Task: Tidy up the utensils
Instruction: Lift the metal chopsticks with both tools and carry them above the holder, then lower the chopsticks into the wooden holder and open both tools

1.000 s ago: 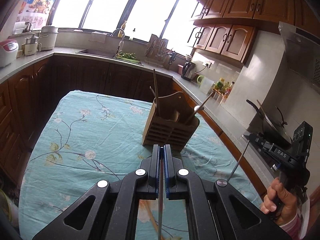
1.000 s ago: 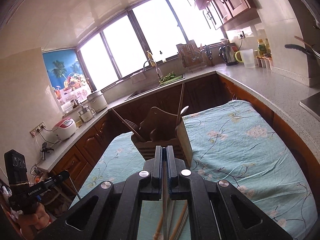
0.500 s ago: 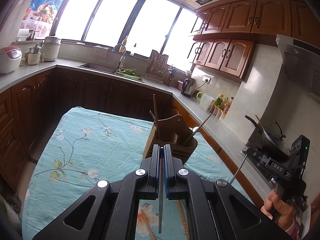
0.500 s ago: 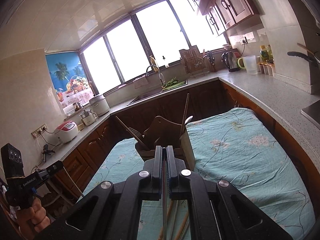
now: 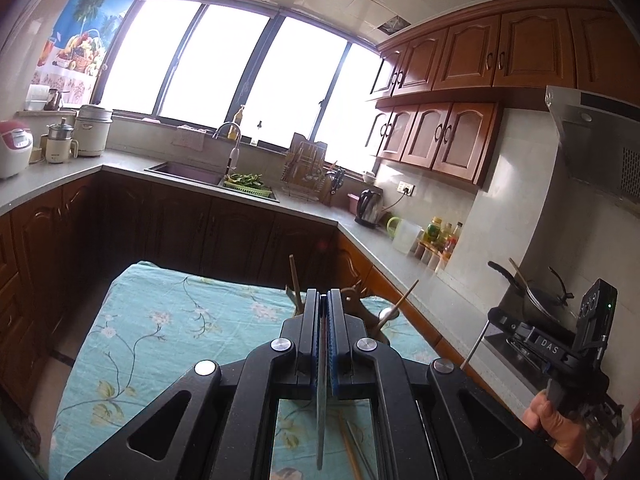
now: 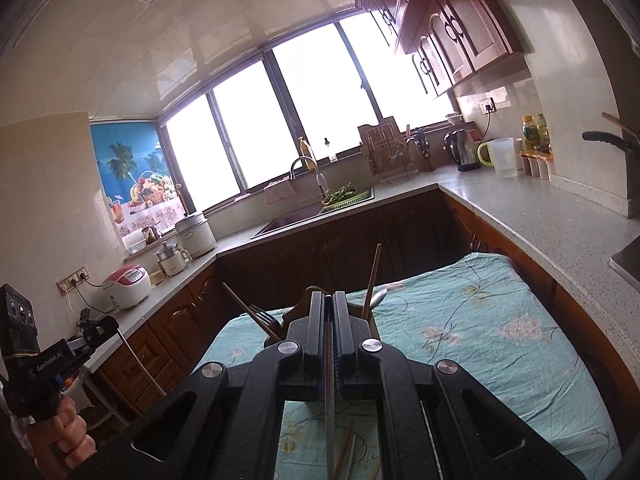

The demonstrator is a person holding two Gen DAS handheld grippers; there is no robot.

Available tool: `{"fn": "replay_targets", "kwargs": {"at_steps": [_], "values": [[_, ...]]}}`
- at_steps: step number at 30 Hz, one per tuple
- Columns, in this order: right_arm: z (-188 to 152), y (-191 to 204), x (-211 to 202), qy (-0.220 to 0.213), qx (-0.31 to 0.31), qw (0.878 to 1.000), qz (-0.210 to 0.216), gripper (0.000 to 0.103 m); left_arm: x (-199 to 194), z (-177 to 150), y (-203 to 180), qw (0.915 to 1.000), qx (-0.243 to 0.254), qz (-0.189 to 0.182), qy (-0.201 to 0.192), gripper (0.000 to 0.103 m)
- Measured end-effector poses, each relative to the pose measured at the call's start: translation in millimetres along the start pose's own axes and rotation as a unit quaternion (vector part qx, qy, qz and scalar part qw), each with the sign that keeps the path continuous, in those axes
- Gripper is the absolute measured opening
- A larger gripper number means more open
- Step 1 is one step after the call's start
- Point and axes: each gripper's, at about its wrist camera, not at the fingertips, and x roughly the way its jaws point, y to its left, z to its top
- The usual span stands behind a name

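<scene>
Two grippers, each pinching one thin metal utensil.

Kettle, sink, rice cooker

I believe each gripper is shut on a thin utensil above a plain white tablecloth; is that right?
Not quite: the tablecloth is teal with a flower print, not plain white, as the right wrist view shows. The left gripper and the right gripper are indeed each shut on a thin utensil above it.
</scene>
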Motion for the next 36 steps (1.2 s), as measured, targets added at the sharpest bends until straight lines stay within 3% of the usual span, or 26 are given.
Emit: {"fn": "replay_targets", "kwargs": {"at_steps": [9, 15, 25, 36], "values": [[54.1, -1.1, 30.5, -0.067, 0.001, 0.997, -0.027, 0.004, 53.1, 30.6, -2.1, 0.9981, 0.014, 0.001, -0.060, 0.001], [73.4, -6.7, 58.8, -0.094, 0.010, 0.995, -0.040, 0.004, 103.1, 29.4, 2.8, 0.9959, 0.013, 0.009, -0.089, 0.001], [41.7, -14.3, 104.7, -0.083, 0.000, 0.995, -0.048, 0.004, 180.8, -16.7, 18.7, 0.9968, -0.010, 0.026, -0.075, 0.001], [2.6, -29.9, 127.3, -0.032, 0.008, 0.998, -0.054, 0.004, 215.4, -38.4, 29.4, 0.9988, -0.011, 0.027, -0.038, 0.002]]}}
